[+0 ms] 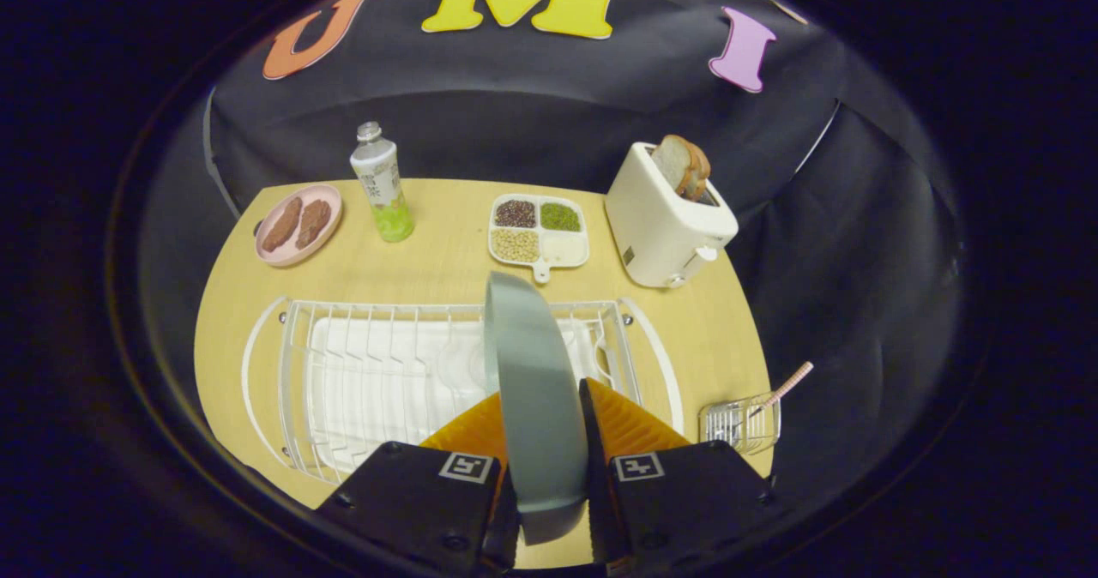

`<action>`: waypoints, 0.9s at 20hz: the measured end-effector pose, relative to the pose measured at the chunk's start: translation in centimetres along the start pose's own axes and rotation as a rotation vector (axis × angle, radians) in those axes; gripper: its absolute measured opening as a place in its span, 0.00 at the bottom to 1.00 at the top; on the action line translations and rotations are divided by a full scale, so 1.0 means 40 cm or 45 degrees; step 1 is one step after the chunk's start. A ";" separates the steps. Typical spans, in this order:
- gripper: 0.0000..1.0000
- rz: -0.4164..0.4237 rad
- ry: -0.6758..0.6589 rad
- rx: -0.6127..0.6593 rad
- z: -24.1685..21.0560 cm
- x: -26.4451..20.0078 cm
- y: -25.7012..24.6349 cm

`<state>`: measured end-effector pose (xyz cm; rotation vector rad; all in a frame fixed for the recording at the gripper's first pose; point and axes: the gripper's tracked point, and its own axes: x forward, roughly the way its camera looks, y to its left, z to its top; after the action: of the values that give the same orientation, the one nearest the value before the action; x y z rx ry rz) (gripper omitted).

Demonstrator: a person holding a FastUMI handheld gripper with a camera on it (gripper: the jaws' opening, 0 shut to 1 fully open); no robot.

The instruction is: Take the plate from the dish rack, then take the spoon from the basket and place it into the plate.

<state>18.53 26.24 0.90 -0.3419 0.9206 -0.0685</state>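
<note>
A grey-blue plate (532,389) stands on edge between my two fingers, and my gripper (539,402) is shut on its rim. The plate is held up over the white wire dish rack (377,372), which lies on the wooden table just beyond the fingers. To the right of the rack stands a small wire basket (739,424). A spoon with a pink handle (785,387) leans out of the basket toward the right.
Beyond the rack on the wooden table (446,269): a pink plate with brown pieces (298,223), a bottle with green drink (383,183), a divided tray of beans (539,230), and a white toaster with bread (669,216). The table ends just past the basket.
</note>
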 end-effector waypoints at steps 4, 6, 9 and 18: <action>0.33 0.090 -0.063 0.019 0.007 -0.071 0.005; 0.33 0.132 -0.082 0.020 -0.005 -0.101 -0.007; 0.33 0.229 -0.095 0.047 -0.050 -0.144 -0.028; 0.33 0.501 -0.078 0.195 -0.383 -0.207 -0.131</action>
<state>1.87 18.97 0.43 -0.0166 0.9015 0.2312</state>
